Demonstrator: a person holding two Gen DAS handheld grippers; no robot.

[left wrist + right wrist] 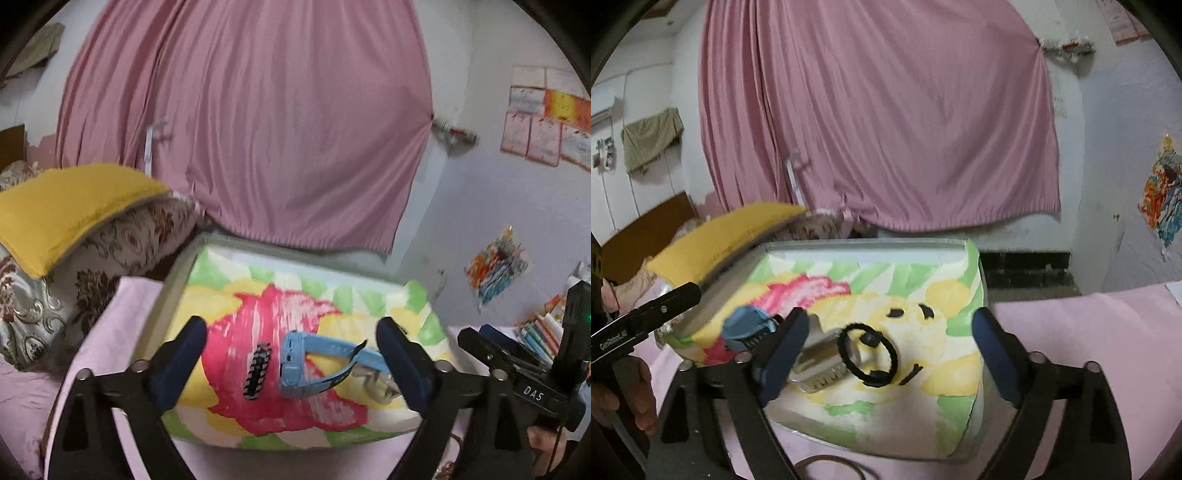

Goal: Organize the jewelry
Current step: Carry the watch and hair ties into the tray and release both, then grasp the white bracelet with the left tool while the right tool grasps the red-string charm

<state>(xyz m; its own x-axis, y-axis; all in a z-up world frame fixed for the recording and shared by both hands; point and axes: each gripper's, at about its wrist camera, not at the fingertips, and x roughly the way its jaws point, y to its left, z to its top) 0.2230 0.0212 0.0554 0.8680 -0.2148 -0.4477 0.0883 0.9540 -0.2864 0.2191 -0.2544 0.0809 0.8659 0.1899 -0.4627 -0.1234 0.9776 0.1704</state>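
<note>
A box with a painted flower cover (295, 295) (923, 291) sits on the pink bed. On it lie a blue watch (314, 363) (748, 325), a black beaded hair clip (257, 370), a silver metal watch band (376, 384) (822, 356), a black elastic ring (868, 354) and small black pieces (895, 313). My left gripper (291, 365) is open, its fingers either side of the blue watch and clip, holding nothing. My right gripper (890, 354) is open around the black ring and silver band, holding nothing.
A yellow cushion (70, 206) and patterned pillows (122, 240) lie to the left. A pink curtain (251, 122) hangs behind. Books (539, 332) stand at the right. A brown loop (827, 467) lies on the pink sheet (1089, 325) near the front.
</note>
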